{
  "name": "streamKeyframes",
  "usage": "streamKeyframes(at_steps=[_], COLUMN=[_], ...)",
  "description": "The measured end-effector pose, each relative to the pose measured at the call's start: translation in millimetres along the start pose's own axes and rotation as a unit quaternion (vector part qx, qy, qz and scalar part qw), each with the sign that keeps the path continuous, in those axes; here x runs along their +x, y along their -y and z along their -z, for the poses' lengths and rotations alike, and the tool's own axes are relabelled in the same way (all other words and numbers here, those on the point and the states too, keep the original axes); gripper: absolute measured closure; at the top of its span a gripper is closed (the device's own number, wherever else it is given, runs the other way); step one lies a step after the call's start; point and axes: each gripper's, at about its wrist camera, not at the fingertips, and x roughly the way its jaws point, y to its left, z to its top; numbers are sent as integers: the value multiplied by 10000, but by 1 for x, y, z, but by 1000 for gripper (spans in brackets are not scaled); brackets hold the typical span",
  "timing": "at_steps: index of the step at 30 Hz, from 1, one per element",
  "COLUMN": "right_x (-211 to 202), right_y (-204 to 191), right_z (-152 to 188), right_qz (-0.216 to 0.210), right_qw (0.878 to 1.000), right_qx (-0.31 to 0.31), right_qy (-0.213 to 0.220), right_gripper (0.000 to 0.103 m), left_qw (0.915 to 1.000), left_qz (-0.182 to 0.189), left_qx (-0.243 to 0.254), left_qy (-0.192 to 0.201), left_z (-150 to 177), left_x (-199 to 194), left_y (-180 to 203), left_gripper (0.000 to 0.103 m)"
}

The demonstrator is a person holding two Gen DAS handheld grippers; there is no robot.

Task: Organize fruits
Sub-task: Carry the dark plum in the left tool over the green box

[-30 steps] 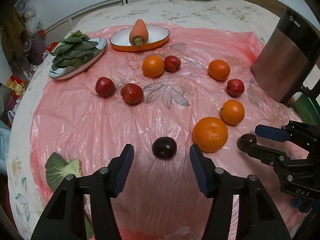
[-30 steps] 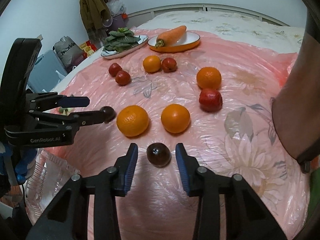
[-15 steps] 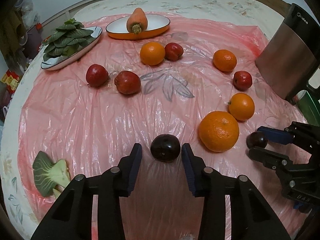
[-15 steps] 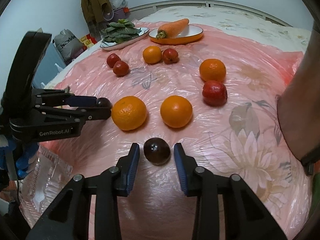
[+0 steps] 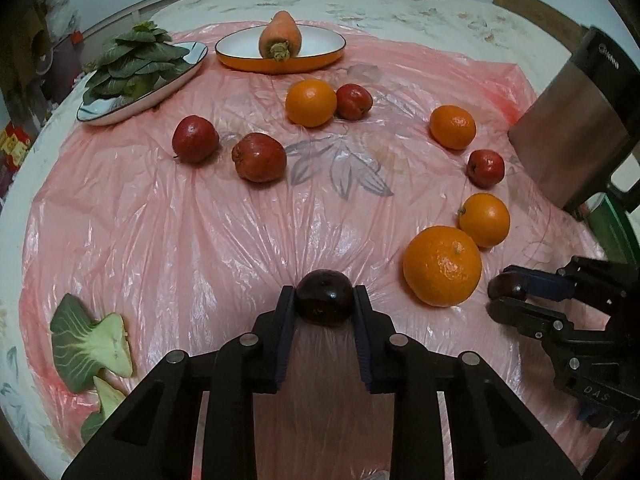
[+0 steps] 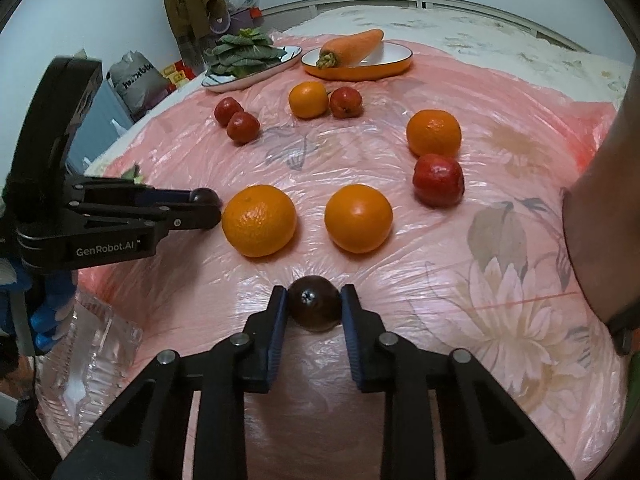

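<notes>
Carrot (image 5: 279,36) in orange dish (image 5: 320,62), greens (image 5: 132,60) on plate (image 5: 120,114), steel kettle (image 5: 576,128)

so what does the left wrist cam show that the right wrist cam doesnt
Only the left wrist view: the cut bok choy pieces and a steel appliance.

Only the right wrist view: a hanging jacket and a clear plastic tray.

Both: each claw, left claw and right claw, shut on its own dark plum, plus the oranges, red fruits, the carrot and the greens plate.
</notes>
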Motion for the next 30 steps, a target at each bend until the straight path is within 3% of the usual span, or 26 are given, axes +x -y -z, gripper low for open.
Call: streamKeyframes(at_steps=[8, 17, 30], right_x=[-9, -28, -66], right_y=[16, 14, 2], right_z=[3, 4, 29], right_qz=[-350, -347, -351], right_qw=[9978, 9969, 9950], right_qx=[525, 617, 770], right_qy=[202, 352, 535], right_gripper=[93, 93, 93], left_qw=[9980, 9947, 9944], left_qz=[309, 496, 417], left_qx=[-537, -869, -895], left_qy=[116, 245, 366], left_z=[1, 3, 29], left_x=[-13, -32, -72], left_y=[-16, -23, -21], left_gripper=[80, 80, 80])
